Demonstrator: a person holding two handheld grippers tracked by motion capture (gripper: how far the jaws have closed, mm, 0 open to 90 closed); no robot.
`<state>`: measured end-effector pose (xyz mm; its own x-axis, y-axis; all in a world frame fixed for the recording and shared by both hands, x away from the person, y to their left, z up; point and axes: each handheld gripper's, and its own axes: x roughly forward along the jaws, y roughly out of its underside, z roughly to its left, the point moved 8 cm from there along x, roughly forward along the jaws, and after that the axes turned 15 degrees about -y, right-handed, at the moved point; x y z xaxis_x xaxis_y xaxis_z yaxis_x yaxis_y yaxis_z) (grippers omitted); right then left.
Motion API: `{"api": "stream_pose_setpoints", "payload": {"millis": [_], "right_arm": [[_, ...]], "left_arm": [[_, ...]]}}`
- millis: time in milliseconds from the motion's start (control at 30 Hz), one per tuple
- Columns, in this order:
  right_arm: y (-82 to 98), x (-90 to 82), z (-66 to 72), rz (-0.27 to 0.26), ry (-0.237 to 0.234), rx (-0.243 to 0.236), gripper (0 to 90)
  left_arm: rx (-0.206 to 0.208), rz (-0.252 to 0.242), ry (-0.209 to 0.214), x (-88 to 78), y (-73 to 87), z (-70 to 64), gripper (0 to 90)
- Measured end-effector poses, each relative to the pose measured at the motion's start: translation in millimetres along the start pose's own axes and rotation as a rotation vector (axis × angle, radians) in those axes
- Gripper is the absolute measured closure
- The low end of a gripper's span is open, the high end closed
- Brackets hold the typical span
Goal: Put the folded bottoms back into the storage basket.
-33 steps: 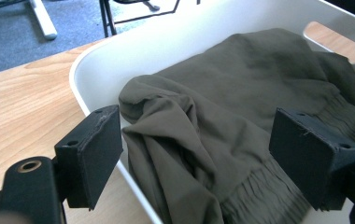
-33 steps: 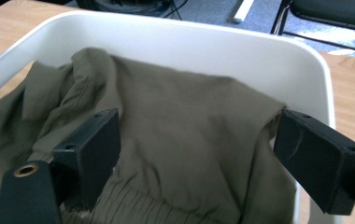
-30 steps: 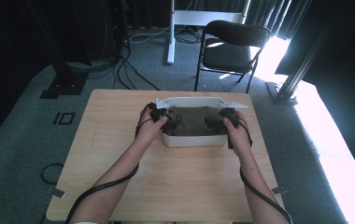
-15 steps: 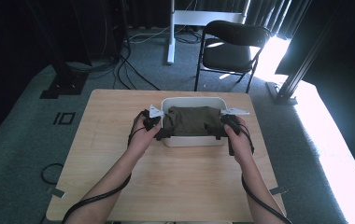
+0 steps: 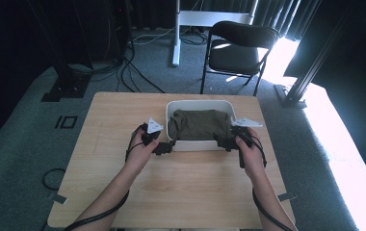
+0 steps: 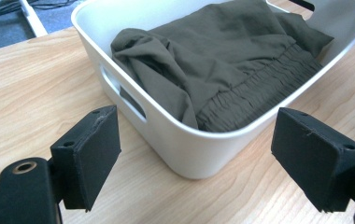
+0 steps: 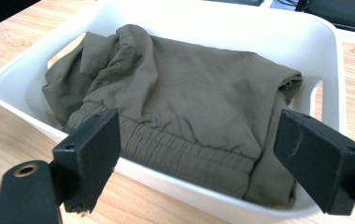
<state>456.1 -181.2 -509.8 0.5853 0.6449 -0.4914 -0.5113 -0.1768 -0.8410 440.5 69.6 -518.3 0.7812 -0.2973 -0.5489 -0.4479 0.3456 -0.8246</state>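
Observation:
A white plastic tub stands on the wooden table's far half, with a folded olive-green garment lying inside it. My left gripper rests near the tub's near left corner and my right gripper near its near right corner. In the left gripper view the tub's corner wall and the garment lie beyond my left gripper, whose jaws stand wide apart and hold nothing. In the right gripper view my right gripper is likewise open and short of the tub's rim, and the garment is untouched.
Bare tabletop stretches from the tub to the near edge, between my forearms. Behind the table stand a black folding chair and a white stand. Cables lie on the grey carpet, and bright sunlight falls at the right.
Both hands have drawn back from over the garment in the tub to the tub's near corners. The garment stays in the tub.

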Motion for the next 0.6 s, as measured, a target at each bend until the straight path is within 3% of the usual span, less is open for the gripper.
{"api": "stream_pose_setpoints", "payload": {"millis": [300,533,600], "right_arm": [[20.4,-11.6,1.7,-0.006,0.021,-0.003,14.8],[29.5,-23.3,5.8,-0.084,0.031,-0.005,14.8],[34.7,-26.7,6.1,-0.061,0.04,-0.012,14.8]], "left_arm": [[-0.011,-0.002,-0.001,-6.8,20.6,1.3,17.3],[-0.033,0.018,-0.003,-9.0,41.3,4.1,17.3],[-0.031,0.023,-0.017,-9.4,47.1,7.2,17.3]]}}
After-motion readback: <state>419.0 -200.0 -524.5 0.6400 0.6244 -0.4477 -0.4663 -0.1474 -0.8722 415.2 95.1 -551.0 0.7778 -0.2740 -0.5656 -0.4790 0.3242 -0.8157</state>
